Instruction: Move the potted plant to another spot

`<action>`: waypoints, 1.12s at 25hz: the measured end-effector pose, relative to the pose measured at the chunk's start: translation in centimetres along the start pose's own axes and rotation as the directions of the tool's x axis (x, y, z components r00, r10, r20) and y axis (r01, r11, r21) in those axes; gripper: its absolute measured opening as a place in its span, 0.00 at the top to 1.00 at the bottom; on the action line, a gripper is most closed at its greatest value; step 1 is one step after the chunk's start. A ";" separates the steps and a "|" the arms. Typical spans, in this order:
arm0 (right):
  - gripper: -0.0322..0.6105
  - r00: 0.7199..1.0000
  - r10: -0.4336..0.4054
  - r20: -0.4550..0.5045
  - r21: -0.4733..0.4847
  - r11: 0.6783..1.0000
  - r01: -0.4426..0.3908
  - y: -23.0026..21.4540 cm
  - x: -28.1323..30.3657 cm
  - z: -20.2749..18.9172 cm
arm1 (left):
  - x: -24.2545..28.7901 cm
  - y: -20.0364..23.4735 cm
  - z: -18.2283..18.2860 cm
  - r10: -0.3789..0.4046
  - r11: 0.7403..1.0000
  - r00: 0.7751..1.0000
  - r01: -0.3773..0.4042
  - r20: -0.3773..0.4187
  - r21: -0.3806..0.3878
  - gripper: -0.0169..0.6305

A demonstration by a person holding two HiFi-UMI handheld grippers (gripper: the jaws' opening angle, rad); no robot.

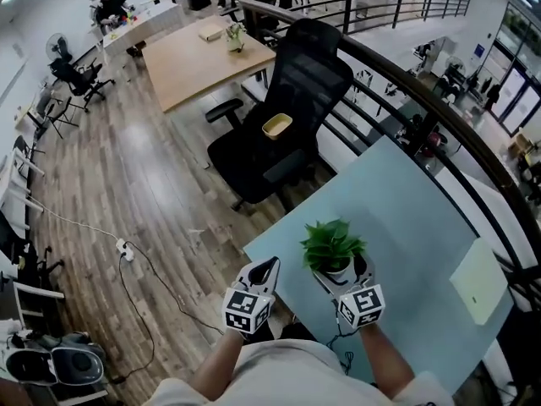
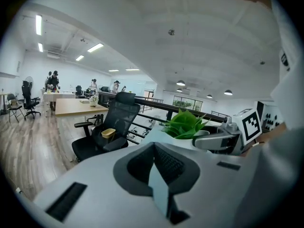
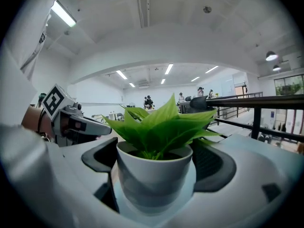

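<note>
The jaws of your right gripper (image 1: 340, 276) pinch the plant (image 1: 331, 245) by the near edge of the counter (image 1: 406, 210); those of the left gripper (image 1: 264, 269) are pressed together. Lift straight and keep it upright.

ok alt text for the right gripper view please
A white potted plant with broad green leaves fills the centre, held between the right gripper's dark padded jaws. The left gripper sits off to the left, with a bright open office behind.
</note>
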State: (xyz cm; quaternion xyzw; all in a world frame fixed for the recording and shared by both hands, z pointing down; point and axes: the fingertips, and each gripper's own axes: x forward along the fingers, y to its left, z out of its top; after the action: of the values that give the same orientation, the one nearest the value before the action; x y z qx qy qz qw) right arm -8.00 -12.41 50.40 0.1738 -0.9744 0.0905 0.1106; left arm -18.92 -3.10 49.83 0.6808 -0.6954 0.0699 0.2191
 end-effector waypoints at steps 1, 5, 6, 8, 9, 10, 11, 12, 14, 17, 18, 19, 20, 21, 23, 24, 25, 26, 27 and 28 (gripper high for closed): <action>0.18 1.000 -0.016 -0.003 0.008 1.000 0.016 -0.3 0.3 -0.2 | 0.8 0.4 0.1 -0.020 1.000 1.000 0.020 -0.006 0.007 0.95; 0.18 0.994 -0.111 -0.004 0.053 0.992 0.111 -2.0 1.9 -0.3 | 4.4 2.0 1.3 -0.124 0.991 0.992 0.125 -0.036 0.047 0.95; 0.18 0.990 -0.143 -0.005 0.065 0.988 0.143 -2.4 2.1 -0.2 | 5.1 2.3 1.8 -0.154 0.986 0.987 0.156 -0.045 0.060 0.95; 0.18 0.978 -0.208 -0.005 0.098 0.973 0.207 -2.9 2.5 0.0 | 6.4 2.9 2.6 -0.214 0.972 0.975 0.219 -0.062 0.088 0.95; 0.18 0.971 -0.238 -0.004 0.114 0.965 0.237 -3.0 2.8 0.0 | 6.9 3.2 2.9 -0.243 0.963 0.967 0.250 -0.072 0.101 0.95; 0.18 0.963 -0.268 -0.004 0.129 0.955 0.266 -3.0 3.1 0.0 | 7.4 3.5 3.2 -0.270 0.954 0.959 0.279 -0.083 0.111 0.95; 0.18 0.955 -0.296 -0.006 0.142 0.945 0.294 -3.1 3.5 -0.1 | 7.9 3.9 3.3 -0.296 0.944 0.950 0.306 -0.095 0.119 0.95; 0.18 0.947 -0.323 -0.008 0.155 0.935 0.320 -3.2 3.9 -0.3 | 8.5 4.2 3.4 -0.321 0.934 0.941 0.333 -0.106 0.126 0.95; 0.18 0.931 -0.365 -0.010 0.174 0.916 0.361 -3.3 4.8 -0.6 | 9.5 4.7 3.4 -0.368 0.913 0.921 0.384 -0.128 0.137 0.95; 0.18 0.904 -0.428 -0.019 0.165 0.890 0.425 -3.1 5.7 -1.0 | 10.3 5.4 3.0 -0.441 0.873 0.882 0.464 -0.167 0.151 0.95; 0.18 0.891 -0.454 -0.020 0.162 0.878 0.450 -3.1 5.8 -1.0 | 10.6 5.6 2.9 -0.464 0.857 0.868 0.491 -0.179 0.158 0.95; 0.18 0.877 -0.480 -0.019 0.165 0.863 0.477 -3.2 5.6 -1.0 | 10.9 5.7 2.7 -0.485 0.842 0.854 0.514 -0.189 0.165 0.95; 0.18 0.861 -0.507 -0.020 0.170 0.847 0.503 -3.3 5.3 -1.0 | 11.3 5.6 2.5 -0.503 0.828 0.841 0.535 -0.198 0.168 0.95; 0.18 0.846 -0.533 -0.023 0.177 0.830 0.528 -3.4 4.9 -1.1 | 11.8 5.4 2.3 -0.519 0.816 0.829 0.553 -0.208 0.167 0.95; 0.18 0.816 -0.577 -0.036 0.194 0.797 0.572 -3.5 3.9 -1.5 | 12.7 4.6 1.7 -0.549 0.794 0.803 0.588 -0.233 0.156 0.95; 0.18 0.804 -0.593 -0.045 0.204 0.783 0.588 -3.5 3.6 -1.8 | 13.1 4.2 1.3 -0.562 0.783 0.789 0.604 -0.248 0.149 0.95; 0.18 0.795 -0.604 -0.055 0.214 0.771 0.600 -3.6 3.3 -2.1 | 13.5 3.7 0.9 -0.572 0.773 0.777 0.618 -0.262 0.144 0.95; 0.18 0.788 -0.612 -0.064 0.224 0.761 0.609 -3.7 3.0 -2.5 | 13.9 3.2 0.5 -0.581 0.764 0.766 0.629 -0.274 0.139 0.95; 0.18 0.783 -0.618 -0.073 0.234 0.753 0.616 -4.0 2.7 -2.9 | 14.3 2.6 0.3 -0.588 0.757 0.757 0.639 -0.284 0.136 0.95; 0.18 0.778 -0.623 -0.082 0.242 0.745 0.622 -4.3 2.5 -3.3 | 14.8 2.1 0.1 -0.593 0.752 0.751 0.646 -0.292 0.134 0.95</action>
State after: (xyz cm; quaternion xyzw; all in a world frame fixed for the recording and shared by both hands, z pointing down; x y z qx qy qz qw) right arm -8.12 -16.47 54.77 0.5013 -0.8408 0.1727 0.1090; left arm -20.65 -16.56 56.10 0.8810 -0.3853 0.1500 0.2300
